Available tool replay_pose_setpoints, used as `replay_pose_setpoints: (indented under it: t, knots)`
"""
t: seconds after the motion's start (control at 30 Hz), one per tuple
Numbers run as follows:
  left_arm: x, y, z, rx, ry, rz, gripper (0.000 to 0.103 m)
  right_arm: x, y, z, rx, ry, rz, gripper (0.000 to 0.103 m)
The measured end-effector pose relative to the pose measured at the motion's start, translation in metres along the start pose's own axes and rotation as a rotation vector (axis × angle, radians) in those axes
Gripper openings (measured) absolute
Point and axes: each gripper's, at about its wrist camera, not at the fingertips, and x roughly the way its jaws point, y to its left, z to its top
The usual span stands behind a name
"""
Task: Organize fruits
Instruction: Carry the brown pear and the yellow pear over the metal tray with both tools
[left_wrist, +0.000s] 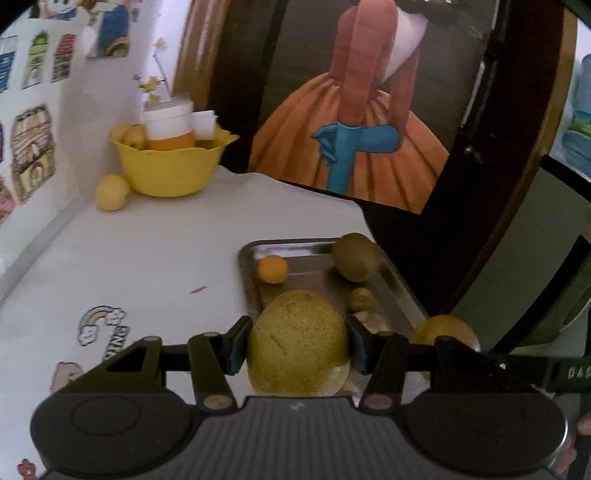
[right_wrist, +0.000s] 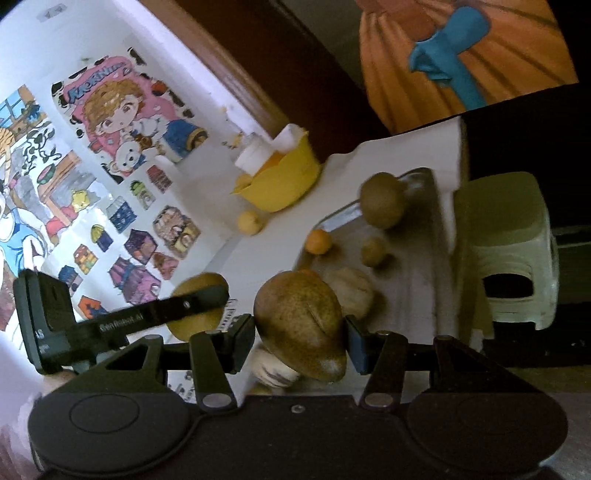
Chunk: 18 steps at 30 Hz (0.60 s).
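My left gripper is shut on a speckled yellow pear, held at the near end of a metal tray. On the tray lie a small orange, a kiwi and a walnut. My right gripper is shut on a brownish pear above the tray. The left gripper's pear and arm show at its left. A yellow bowl holding fruit and a white-lidded jar stands at the table's far corner, with a lemon beside it.
The white table carries cartoon stickers and meets a stickered wall on the left. A large framed painting leans behind the tray. A pale plastic stool stands right of the table. Garlic-like bulbs lie on the tray.
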Motion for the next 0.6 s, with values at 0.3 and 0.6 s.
replay_pose_setpoints:
  t: [0.3, 0.6]
  knots:
    - [-0.004, -0.032, -0.026, 0.044, -0.016, -0.052, 0.058, -0.018, -0.026, -0.008, -0.011, -0.036, -0.045, 0.054]
    - [-0.018, -0.058, -0.067, 0.052, -0.021, -0.104, 0.058, -0.017, -0.031, -0.004, -0.101, -0.034, -0.082, 0.054]
